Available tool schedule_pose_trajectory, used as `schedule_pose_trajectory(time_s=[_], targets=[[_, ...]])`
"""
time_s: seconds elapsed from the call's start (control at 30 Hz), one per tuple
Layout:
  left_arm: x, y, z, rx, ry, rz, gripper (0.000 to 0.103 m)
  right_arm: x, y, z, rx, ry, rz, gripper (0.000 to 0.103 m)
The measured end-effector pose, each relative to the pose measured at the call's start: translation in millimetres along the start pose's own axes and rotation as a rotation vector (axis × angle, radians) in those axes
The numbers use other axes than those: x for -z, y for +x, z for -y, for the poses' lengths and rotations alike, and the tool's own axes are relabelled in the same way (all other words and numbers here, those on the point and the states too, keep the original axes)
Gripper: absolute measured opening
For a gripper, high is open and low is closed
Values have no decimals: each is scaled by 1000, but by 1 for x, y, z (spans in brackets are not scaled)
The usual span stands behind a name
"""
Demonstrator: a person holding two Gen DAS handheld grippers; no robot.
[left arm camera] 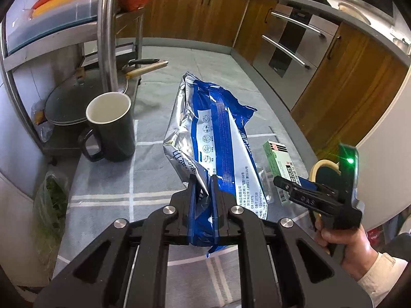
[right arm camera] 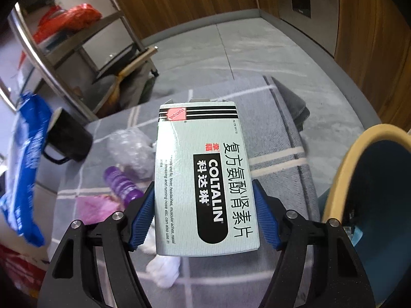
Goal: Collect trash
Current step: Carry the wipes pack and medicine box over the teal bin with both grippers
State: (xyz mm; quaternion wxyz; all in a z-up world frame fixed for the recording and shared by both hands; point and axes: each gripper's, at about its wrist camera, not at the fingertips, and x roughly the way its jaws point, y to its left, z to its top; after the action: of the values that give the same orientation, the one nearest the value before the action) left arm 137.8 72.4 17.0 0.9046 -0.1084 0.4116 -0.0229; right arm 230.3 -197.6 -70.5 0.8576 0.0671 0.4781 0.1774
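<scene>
— Both hands loaded? Why?
— Left hand-held gripper (left arm camera: 203, 179) clamps the blue wrapper (left arm camera: 218, 128); right hand-held gripper (right arm camera: 204, 213) grips the medicine box (right arm camera: 205, 179), lifted over the bench (right arm camera: 277, 141), likely bound for the bin (right arm camera: 372, 192).

Each tool (left arm camera: 203, 184) (right arm camera: 204, 210) is black, with ribbed blue pads (right arm camera: 143, 215) and silver screws; a green light glows on one. The bare hand (left arm camera: 344, 241) wears a cream sleeve.

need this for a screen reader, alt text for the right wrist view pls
The right gripper clamps a pale green Coltalin medicine box above a grey checked cloth. Left are a purple bottle and black mug; right, a yellow-rimmed bin.
</scene>
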Motion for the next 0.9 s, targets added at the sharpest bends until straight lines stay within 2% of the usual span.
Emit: schedule_pose_trajectory(time_s=[0.47,0.9], targets=[[-9,-10,50,67,55,29,9,31,-112,19,-27,-20,113,72],[-1,-8,103,146,114,10,9,58,-174,64,11,46,215,72]])
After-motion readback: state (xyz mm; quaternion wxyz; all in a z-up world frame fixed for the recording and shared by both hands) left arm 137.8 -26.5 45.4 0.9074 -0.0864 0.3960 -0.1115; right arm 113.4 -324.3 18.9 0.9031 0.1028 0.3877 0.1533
